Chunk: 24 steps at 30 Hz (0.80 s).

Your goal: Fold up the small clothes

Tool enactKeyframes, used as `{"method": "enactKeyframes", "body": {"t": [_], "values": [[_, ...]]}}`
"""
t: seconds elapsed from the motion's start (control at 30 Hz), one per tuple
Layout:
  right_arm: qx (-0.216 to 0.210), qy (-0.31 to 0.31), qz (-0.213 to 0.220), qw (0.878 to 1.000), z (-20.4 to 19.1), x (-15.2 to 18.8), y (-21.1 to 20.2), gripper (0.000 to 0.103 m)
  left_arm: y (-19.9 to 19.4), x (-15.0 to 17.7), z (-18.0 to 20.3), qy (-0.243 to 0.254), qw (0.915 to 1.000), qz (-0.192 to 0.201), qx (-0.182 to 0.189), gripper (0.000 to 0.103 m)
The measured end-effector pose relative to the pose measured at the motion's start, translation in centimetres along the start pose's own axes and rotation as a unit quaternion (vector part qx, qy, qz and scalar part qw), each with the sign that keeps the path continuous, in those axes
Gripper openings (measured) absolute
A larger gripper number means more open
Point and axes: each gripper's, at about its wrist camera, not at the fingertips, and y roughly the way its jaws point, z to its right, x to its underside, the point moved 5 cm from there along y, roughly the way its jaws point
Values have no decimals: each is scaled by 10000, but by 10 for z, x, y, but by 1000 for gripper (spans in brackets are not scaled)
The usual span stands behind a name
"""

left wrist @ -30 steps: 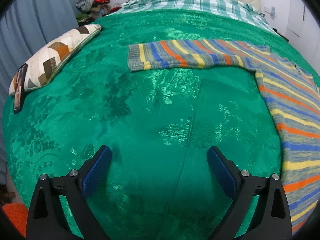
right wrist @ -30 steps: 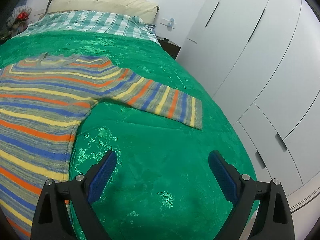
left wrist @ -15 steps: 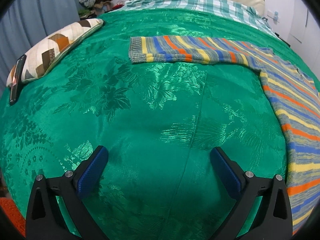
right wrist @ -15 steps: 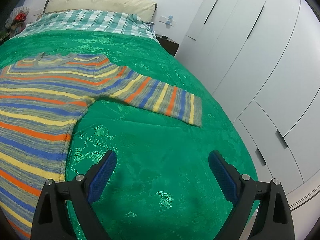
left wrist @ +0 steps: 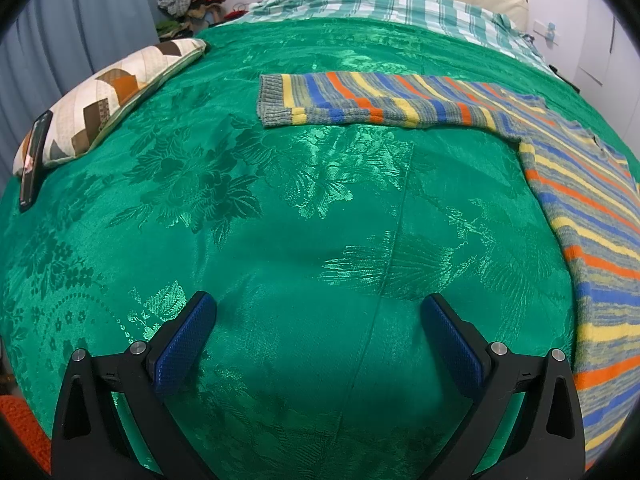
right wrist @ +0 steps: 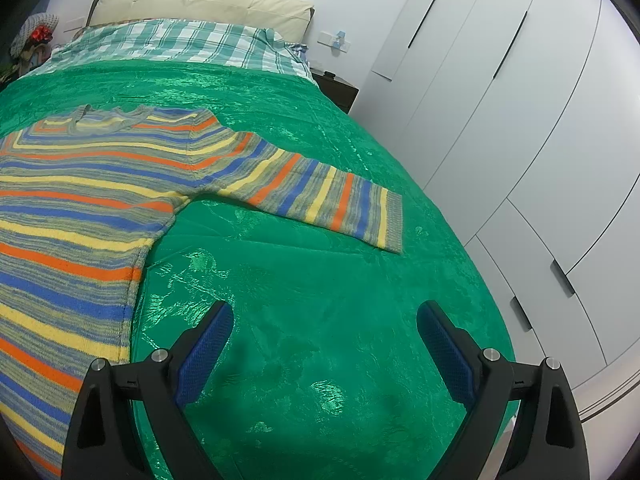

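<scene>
No fold has been started: the striped sweater (right wrist: 80, 208) is spread flat on the green bedspread (left wrist: 280, 220), both sleeves stretched outward. A sleeve cuff (left wrist: 274, 100) would likely be pinched next and carried inward. The left gripper (left wrist: 318, 334) and right gripper (right wrist: 324, 340) are held agape, empty, above bare cover.

The left gripper (left wrist: 319, 313) and the right gripper (right wrist: 325, 320) looked alike: matte black angular frames with triangular cut-outs, round silver screws near the top, and jaws faced with textured blue pads (left wrist: 182, 349).
</scene>
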Motion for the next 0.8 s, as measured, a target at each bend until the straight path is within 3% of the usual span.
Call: {"method": "enactKeyframes", "body": {"t": [0.8], "values": [[-1, -1, 10, 10000, 0, 0, 0, 92, 0, 1, 2, 24, 10000, 15, -15, 103]]}}
